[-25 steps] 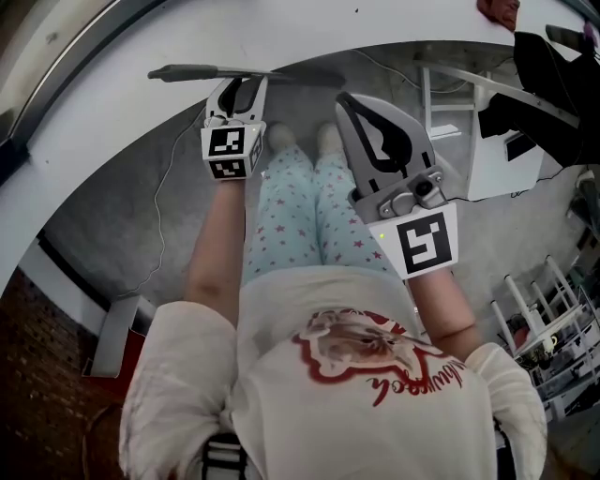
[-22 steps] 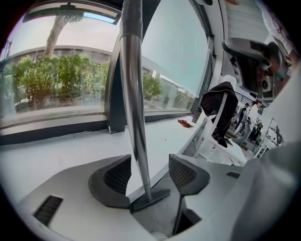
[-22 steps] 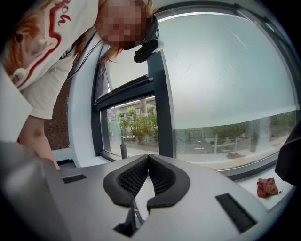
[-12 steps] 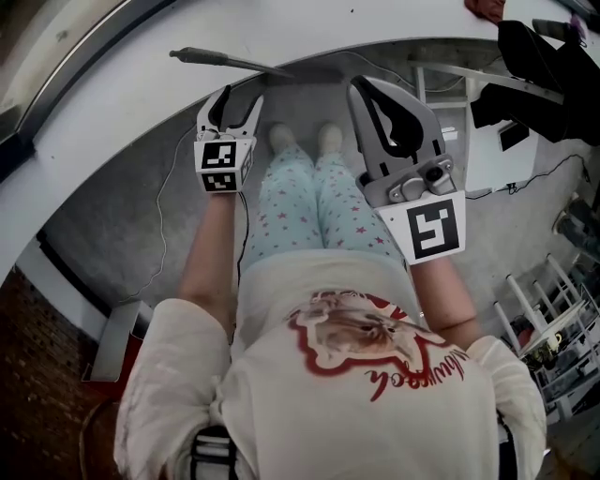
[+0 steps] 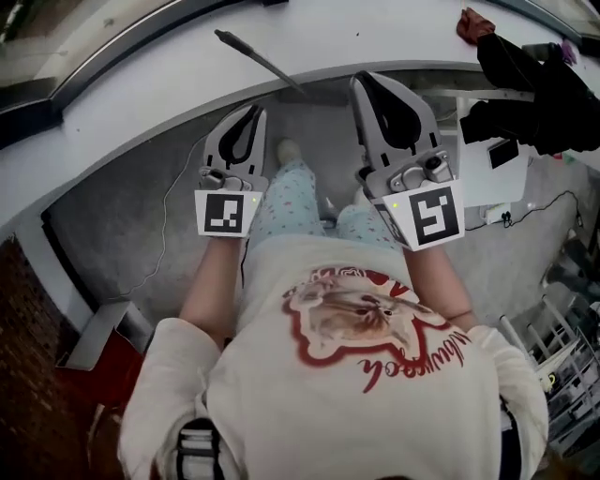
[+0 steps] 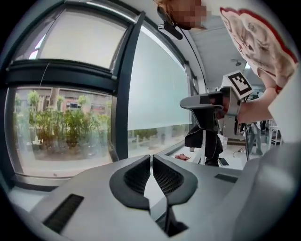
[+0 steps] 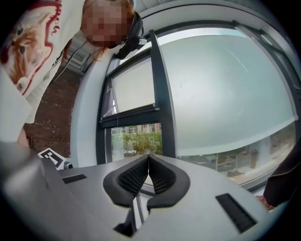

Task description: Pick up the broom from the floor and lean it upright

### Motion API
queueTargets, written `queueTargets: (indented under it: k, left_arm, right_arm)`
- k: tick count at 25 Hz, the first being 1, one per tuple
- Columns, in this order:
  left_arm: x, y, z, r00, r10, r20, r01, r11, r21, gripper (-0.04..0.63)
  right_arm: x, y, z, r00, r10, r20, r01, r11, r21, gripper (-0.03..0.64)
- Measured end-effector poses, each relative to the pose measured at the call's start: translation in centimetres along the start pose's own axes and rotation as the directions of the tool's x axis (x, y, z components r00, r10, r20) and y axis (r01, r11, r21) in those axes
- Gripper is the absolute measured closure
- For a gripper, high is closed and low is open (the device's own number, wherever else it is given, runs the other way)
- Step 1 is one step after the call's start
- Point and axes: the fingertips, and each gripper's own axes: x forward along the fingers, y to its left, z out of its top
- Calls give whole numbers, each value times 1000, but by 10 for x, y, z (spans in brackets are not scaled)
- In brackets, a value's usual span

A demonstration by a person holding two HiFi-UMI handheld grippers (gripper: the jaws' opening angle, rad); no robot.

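The broom's dark handle (image 5: 255,58) slants across the white wall below the window in the head view; its head is hidden. My left gripper (image 5: 255,111) hangs in the air well below the handle, apart from it, above the person's legs. Its jaws are closing, the tips nearly together with nothing between them, as the left gripper view (image 6: 151,157) also shows. My right gripper (image 5: 359,79) is raised beside it, shut and empty (image 7: 148,156), and points level at the window.
A black garment (image 5: 530,84) hangs over white furniture at the right. A red cloth (image 5: 475,23) lies on the sill. A thin cable (image 5: 161,216) runs over the grey floor at the left. A white wire rack (image 5: 567,352) stands at the lower right.
Both grippers have risen toward the head camera. The left one has come away from the broom handle and its jaws have drawn together. The handle now slants up the white wall.
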Motion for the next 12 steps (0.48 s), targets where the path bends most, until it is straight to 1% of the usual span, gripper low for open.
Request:
queueTargets:
  k: [3, 5, 7, 9, 12]
  left_arm:
    - [-23, -39, 16, 999, 33, 36, -35, 998, 58, 569]
    - [-41, -78, 23, 997, 46, 55, -50, 997, 64, 574]
    - [-60, -125, 32, 994, 68, 80, -70, 997, 13, 574]
    - [-81, -171, 43, 991, 100, 90, -97, 994, -42, 575]
    - [-108, -223, 61, 985, 133, 110, -127, 990, -60, 575]
  right_arm:
    - [-37, 18, 18, 997, 57, 55, -57, 998, -6, 592]
    - [-75, 26, 31, 991, 85, 101, -85, 996, -1, 592]
    - [-120, 28, 44, 989, 92, 119, -95, 995, 16, 592]
    - [-168, 31, 53, 985, 121, 124, -126, 992, 30, 592]
    - [-224, 34, 55, 978, 183, 103, -187, 982, 31, 592]
